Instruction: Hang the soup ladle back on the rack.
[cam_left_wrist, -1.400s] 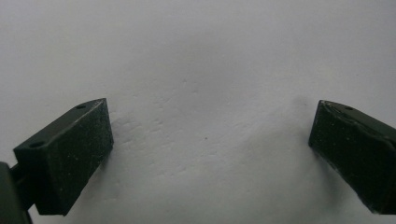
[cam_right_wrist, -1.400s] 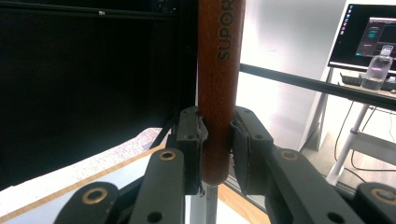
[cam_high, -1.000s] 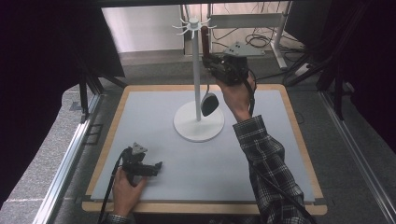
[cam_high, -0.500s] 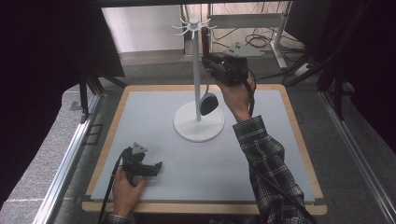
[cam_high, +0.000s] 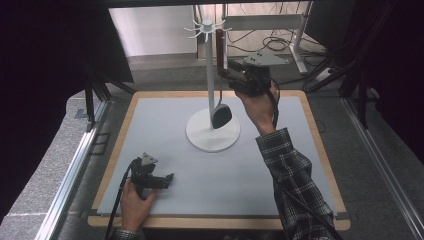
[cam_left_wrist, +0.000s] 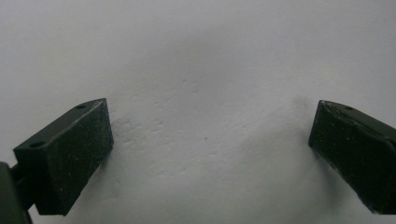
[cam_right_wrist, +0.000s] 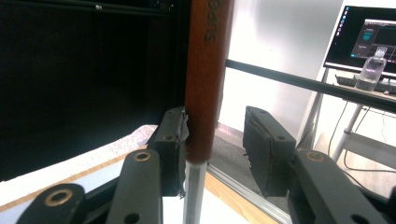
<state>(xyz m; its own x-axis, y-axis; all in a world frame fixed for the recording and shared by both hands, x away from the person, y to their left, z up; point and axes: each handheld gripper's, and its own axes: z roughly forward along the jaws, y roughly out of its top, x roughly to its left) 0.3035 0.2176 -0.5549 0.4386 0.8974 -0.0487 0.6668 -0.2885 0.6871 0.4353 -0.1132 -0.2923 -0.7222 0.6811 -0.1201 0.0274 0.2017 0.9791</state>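
Hanging from a peg of the white rack (cam_high: 209, 70), the ladle (cam_high: 220, 114) is suspended by its brown wooden handle, with its dark bowl just above the rack's round base on the grey mat of the desk (cam_high: 300, 150). Compared with the earlier frames, the ladle and rack are unchanged in position, and the right hand-held gripper (cam_high: 231, 77) remains level with the handle. Its jaws have just been opening: the handle is still between them, but it is no longer clamped. In the right gripper view, the handle (cam_right_wrist: 205, 79) is seen touching the left pad, while a clear gap separates it from the right pad; the metal shaft below the wood is also shown, along with a monitor (cam_right_wrist: 364, 35) and a bottle (cam_right_wrist: 371, 70) in the background. These details cannot be resolved from the high view. The left hand-held gripper (cam_high: 167, 177) is rested on the mat near the front edge, well apart from the rack. In the left gripper view, its jaws are shown spread wide over bare mat (cam_left_wrist: 201, 93), with nothing between them.
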